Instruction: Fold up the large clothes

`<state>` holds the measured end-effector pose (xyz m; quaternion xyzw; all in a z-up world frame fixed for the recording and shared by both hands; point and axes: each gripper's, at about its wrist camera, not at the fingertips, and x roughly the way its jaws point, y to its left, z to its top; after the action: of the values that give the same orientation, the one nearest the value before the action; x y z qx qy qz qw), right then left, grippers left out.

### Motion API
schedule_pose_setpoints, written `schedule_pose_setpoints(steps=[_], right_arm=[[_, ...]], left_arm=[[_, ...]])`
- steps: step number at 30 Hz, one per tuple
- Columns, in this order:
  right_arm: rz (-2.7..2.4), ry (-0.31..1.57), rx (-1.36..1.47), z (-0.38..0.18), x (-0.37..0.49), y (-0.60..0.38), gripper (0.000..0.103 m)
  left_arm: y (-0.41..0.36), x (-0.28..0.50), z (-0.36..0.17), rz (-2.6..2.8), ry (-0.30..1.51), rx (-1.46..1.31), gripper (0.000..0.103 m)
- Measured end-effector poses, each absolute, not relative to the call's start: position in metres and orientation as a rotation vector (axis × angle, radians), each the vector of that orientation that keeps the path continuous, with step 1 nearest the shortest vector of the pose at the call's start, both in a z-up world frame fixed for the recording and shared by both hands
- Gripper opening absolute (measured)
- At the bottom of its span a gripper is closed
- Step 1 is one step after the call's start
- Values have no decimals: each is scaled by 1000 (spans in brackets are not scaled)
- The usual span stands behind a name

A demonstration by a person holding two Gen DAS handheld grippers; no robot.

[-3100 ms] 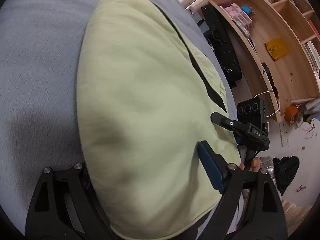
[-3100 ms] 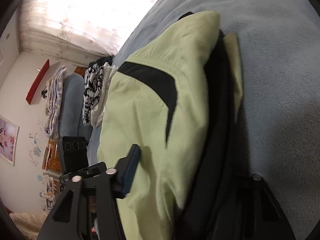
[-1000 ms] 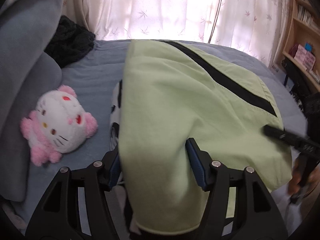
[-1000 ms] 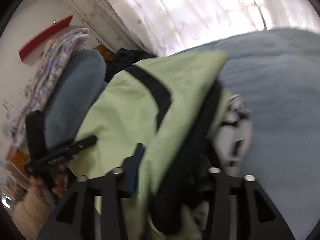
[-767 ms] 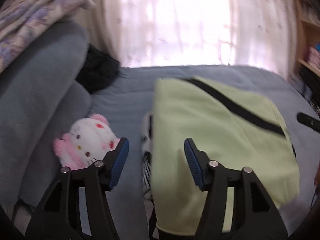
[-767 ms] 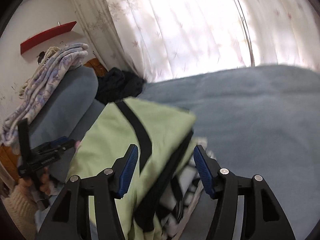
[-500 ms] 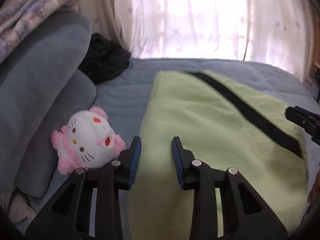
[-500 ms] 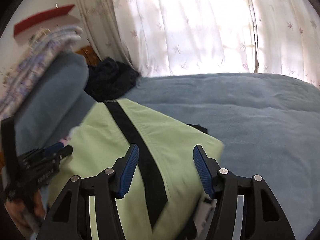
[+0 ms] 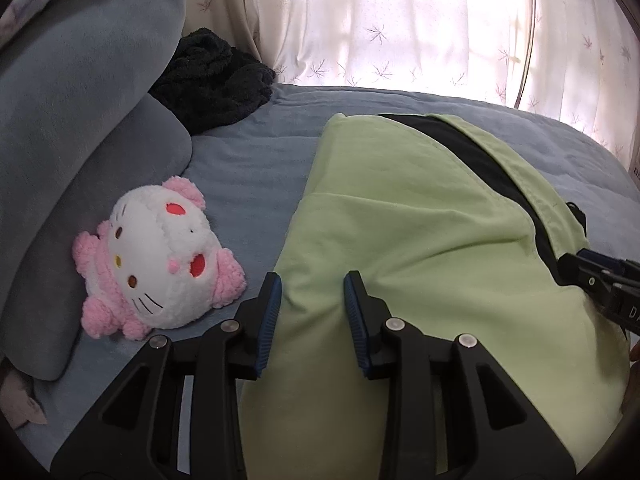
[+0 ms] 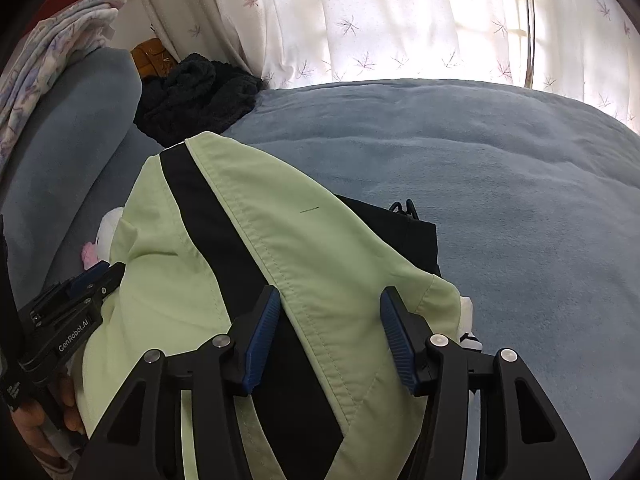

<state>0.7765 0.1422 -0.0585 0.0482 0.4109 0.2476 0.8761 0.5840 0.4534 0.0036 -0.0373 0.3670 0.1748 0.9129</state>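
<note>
A light green garment (image 9: pixel 420 220) with a black stripe (image 9: pixel 480 160) lies folded on the blue blanket (image 9: pixel 248 152). In the right wrist view the green garment (image 10: pixel 280 240) rests on a black piece (image 10: pixel 400 224) and a white patterned one (image 10: pixel 466 320). My left gripper (image 9: pixel 314 304) hovers at its near left edge, jaws narrow, cloth lying under and between the fingers but not pinched. My right gripper (image 10: pixel 330 332) stands over the near right corner; its jaws are closing with green cloth between them, pads clear of it. Each gripper shows in the other's view: right gripper (image 9: pixel 600 292), left gripper (image 10: pixel 80 292).
A pink and white plush toy (image 9: pixel 156 264) lies just left of the garment, against a grey pillow (image 9: pixel 80 120). A dark crumpled towel (image 9: pixel 212 80) sits at the bed's far end below the white curtain (image 9: pixel 400 20). Bare blue blanket (image 10: pixel 480 180) spreads to the right.
Both grippers let go of the green garment, which now lies flat beside the plush toy. The left jaws narrowed. Both grippers came down closer over the cloth.
</note>
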Motion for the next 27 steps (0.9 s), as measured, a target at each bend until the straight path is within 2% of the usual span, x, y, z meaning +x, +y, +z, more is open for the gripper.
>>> schedule_pose_setpoints(steps=[3, 7, 8, 12, 15, 23, 27], right_arm=[[508, 855, 90, -61, 774, 142, 52], [443, 855, 34, -43, 761, 142, 65], [423, 858, 26, -41, 759, 140, 67], [414, 888, 65, -27, 739, 122, 68], [440, 900, 62, -17, 710, 106, 68], [493, 933, -28, 19, 596, 54, 68], [504, 932, -56, 41, 530, 22, 68]], left_arm=[[455, 583, 1, 363, 752, -82, 30], [447, 574, 6, 385, 735, -67, 32], [445, 569, 9, 393, 726, -78, 36], [446, 544, 23, 377, 716, -213, 43], [441, 516, 36, 371, 702, -287, 44], [373, 417, 84, 359, 696, -261, 50], [331, 364, 116, 329, 671, -273, 58]])
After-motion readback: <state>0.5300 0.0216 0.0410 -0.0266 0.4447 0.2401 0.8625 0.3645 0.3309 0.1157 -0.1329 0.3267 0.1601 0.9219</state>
